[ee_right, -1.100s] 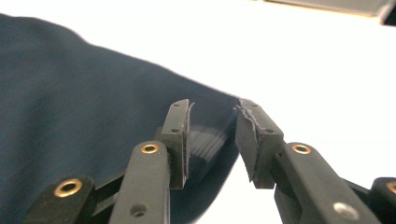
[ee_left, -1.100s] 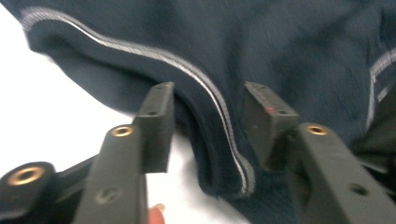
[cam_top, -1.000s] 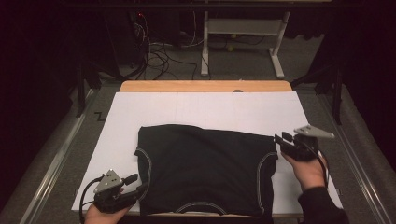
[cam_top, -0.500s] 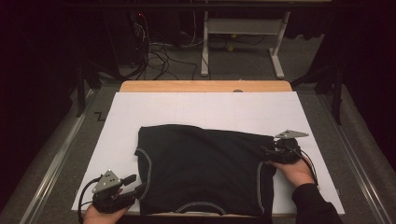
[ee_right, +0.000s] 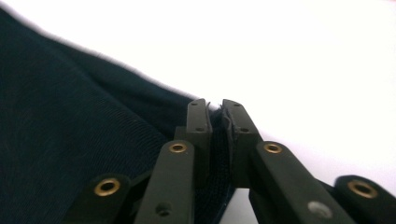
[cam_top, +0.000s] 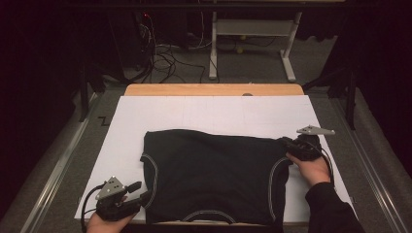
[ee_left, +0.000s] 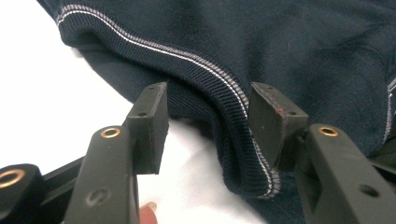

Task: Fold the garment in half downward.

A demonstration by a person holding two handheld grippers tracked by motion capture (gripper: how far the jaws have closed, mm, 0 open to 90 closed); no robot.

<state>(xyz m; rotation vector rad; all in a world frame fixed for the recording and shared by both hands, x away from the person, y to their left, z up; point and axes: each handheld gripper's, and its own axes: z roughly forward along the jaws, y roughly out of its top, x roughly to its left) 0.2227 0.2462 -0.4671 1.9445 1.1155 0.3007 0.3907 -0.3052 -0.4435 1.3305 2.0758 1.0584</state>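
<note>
A dark navy garment (cam_top: 209, 174) with pale stitching lies folded on the white sheet (cam_top: 209, 114). My left gripper (cam_top: 138, 191) is at its near left corner, open. In the left gripper view the jaws of the left gripper (ee_left: 208, 121) stand on either side of the garment's (ee_left: 280, 42) ribbed, stitched edge without pinching it. My right gripper (cam_top: 284, 142) is at the far right corner. Seen in the right gripper view, the right gripper (ee_right: 215, 116) is shut on a thin fold of the garment (ee_right: 70, 140).
The sheet covers a wooden table (cam_top: 214, 90) whose far edge shows bare. Metal rails (cam_top: 58, 165) run along both sides. Behind the table are a white desk frame (cam_top: 252, 29) and floor cables (cam_top: 165, 53). Bare sheet lies beyond the garment.
My right gripper has moved left onto the garment's far right corner and shut on it. The left gripper has barely moved.
</note>
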